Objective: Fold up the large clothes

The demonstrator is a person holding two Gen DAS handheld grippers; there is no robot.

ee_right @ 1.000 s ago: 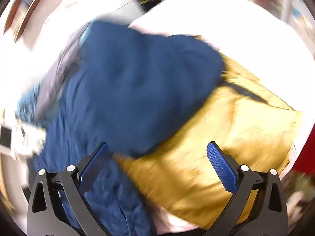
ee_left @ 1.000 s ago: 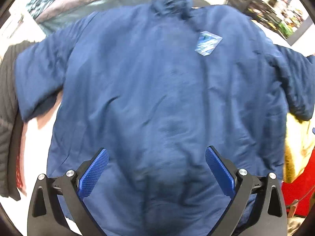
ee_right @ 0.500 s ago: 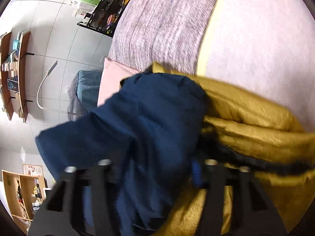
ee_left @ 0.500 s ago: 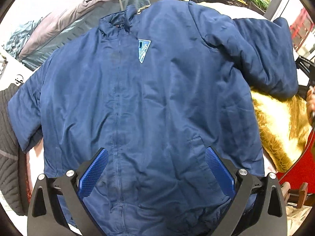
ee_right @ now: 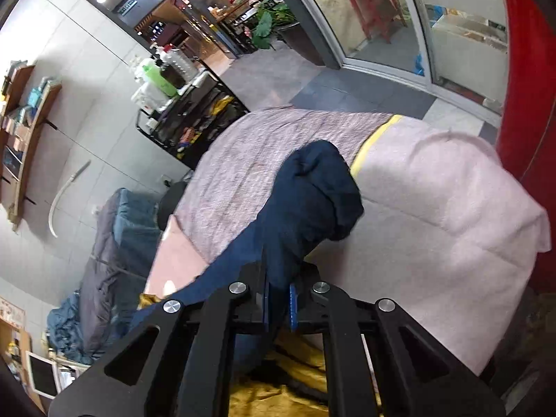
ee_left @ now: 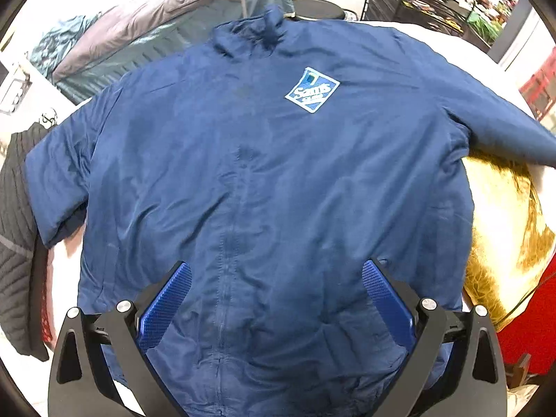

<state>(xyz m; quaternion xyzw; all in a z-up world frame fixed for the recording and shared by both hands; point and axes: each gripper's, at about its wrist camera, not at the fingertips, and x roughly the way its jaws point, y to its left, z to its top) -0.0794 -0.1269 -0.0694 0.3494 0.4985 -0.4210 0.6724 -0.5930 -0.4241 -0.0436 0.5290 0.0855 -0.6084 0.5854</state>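
The jacket (ee_left: 264, 180) lies front up across the padded table (ee_right: 434, 208), collar at the far edge, hem nearest. Its patch (ee_left: 312, 90) sits right of the zip. Left of it lies a ribbed garment (ee_left: 17, 229); beyond the collar, a heap of bedding (ee_left: 146, 34). On the right its sleeve (ee_right: 312, 201) crosses over a shiny garment (ee_left: 504, 229) (pinched in the right gripper (ee_right: 278, 304)). A wire rack (ee_right: 187, 118) stands past the table's far end.
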